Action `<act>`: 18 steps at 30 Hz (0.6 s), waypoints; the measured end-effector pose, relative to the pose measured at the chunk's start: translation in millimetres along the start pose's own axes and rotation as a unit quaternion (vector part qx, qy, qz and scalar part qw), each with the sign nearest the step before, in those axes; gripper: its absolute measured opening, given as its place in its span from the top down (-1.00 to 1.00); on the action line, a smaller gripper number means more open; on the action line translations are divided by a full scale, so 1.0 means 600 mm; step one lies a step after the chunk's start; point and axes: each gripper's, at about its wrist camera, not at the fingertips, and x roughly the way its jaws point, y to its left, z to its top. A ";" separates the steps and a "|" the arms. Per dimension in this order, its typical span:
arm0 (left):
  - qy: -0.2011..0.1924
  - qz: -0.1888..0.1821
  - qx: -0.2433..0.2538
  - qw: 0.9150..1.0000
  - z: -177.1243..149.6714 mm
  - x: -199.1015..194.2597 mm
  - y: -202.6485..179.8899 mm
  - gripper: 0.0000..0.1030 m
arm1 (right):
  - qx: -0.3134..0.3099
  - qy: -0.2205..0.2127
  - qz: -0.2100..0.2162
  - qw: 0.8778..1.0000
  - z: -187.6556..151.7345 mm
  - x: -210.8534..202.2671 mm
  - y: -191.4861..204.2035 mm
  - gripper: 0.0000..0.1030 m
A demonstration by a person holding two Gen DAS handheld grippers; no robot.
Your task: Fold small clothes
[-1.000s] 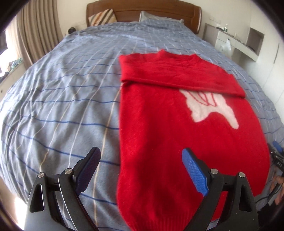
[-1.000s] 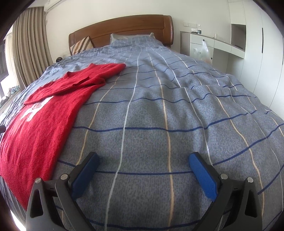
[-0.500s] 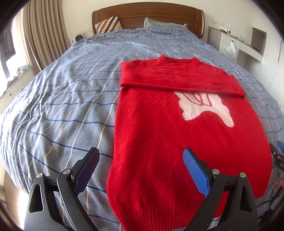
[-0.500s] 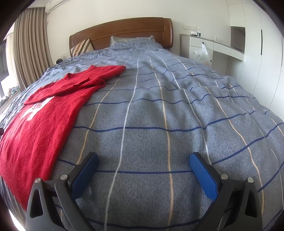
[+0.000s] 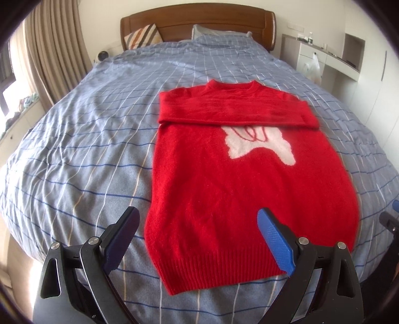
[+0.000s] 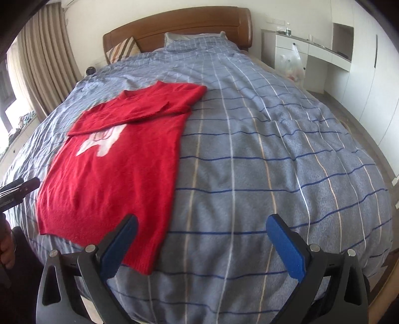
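With both grippers' jaws spread and empty, pinch the sweater hem at its 5 and 7 o'clock corners, then lift evenly toward 12.

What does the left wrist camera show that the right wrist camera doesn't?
Only the left wrist view shows the left gripper with its jaws spread, straddling the hem's left part. Only the right wrist view shows the right gripper with its jaws spread, beside the hem's right corner, and a person's hand at the left edge. Both show the red sweater flat on the checked bedspread, sleeves folded across the chest, plus the wooden headboard.
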 end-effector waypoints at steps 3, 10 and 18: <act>0.000 -0.012 0.007 1.000 -0.004 -0.026 -0.013 -0.88 | -0.035 -0.003 0.016 0.999 0.004 -0.032 0.048 -0.97; -0.001 -0.018 0.014 1.000 -0.015 -0.071 -0.020 -0.92 | -0.078 -0.004 0.045 0.996 0.018 -0.066 0.122 -0.97; 0.001 -0.005 0.021 1.000 -0.022 -0.068 -0.022 -0.93 | -0.131 -0.009 -0.015 0.991 0.014 -0.070 0.148 -0.97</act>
